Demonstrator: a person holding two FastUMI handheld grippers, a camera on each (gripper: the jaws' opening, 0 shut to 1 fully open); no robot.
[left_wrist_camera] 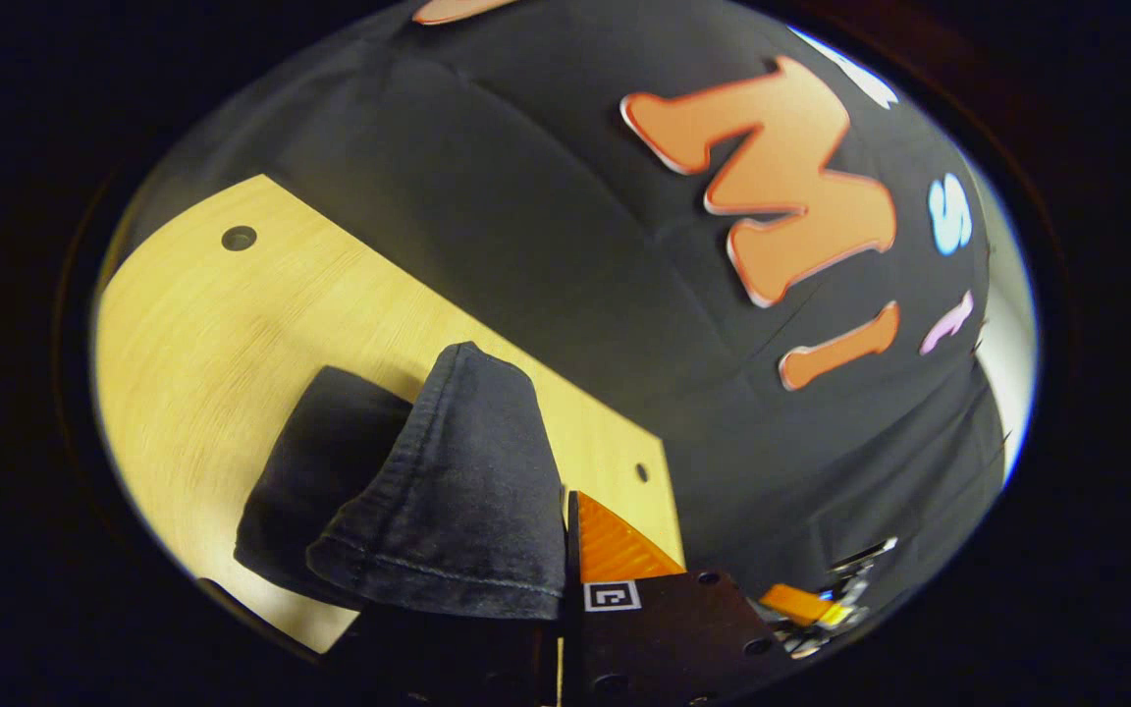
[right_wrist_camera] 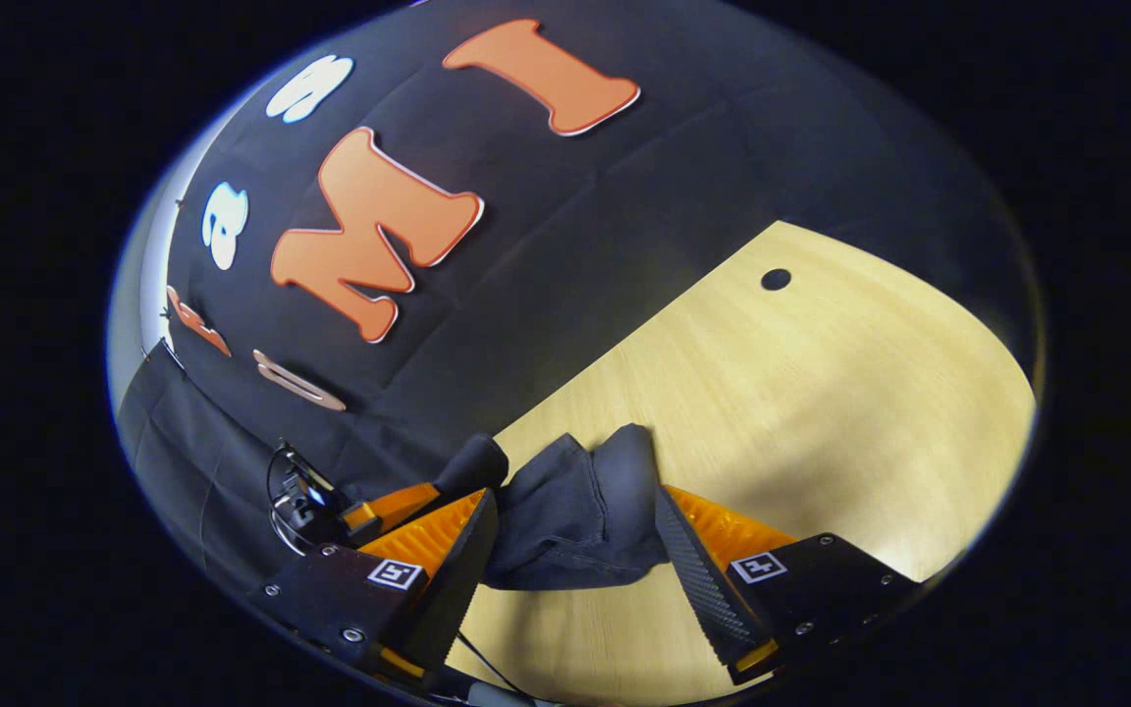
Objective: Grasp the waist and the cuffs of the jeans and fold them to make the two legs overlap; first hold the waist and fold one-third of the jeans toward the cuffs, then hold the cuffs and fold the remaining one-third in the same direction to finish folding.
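The pale wooden table (left_wrist_camera: 232,324) carries dark jeans (left_wrist_camera: 457,481), their stitched hem edge bunched and lifted above its surface. In the left gripper view, the left hand-held gripper (left_wrist_camera: 563,579) is closed, pinching a fold of that denim. In the right gripper view, the right hand-held gripper (right_wrist_camera: 575,540) stands partly open, a bundle of denim between its fingers (right_wrist_camera: 698,570).

Dim, soft shadows, fisheye-warped edges
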